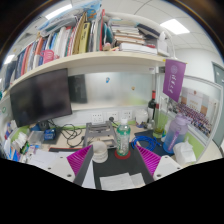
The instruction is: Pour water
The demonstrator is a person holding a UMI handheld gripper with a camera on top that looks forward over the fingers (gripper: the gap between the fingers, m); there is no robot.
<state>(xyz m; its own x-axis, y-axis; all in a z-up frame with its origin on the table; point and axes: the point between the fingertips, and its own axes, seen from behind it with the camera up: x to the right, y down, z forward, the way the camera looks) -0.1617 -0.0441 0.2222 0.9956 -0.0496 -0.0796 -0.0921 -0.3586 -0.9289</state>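
Gripper view puts us above a cluttered bench (40,160) with the gripper (113,158) held well back from the things on it. We see its fingers spread wide, the purple pads (79,157) standing far apart, and nothing is held between them. Just ahead of the fingers, roughly on the line between them, stands a clear bottle with a green cap (122,136), upright on the bench, and just beside it, to the left, sits a small white cup (99,153). We judge these two to be the things for pouring water, though we cannot tell how much water the bottle holds. A sheet of white paper (121,181) lies on the bench between the fingers, nearer to us than the bottle. Farther off we make out a dark monitor (40,95) at the left, a shelf of books (75,38) above, and a purple-tinted bottle (176,131) to the right. We take it that the task is at its very start: the approach, with the grasp not yet made. The next move, as we judge it, calls for bringing the fingers forward around the bottle's body, keeping clear of the cup, then closing firmly enough to lift and tilt it over the cup.
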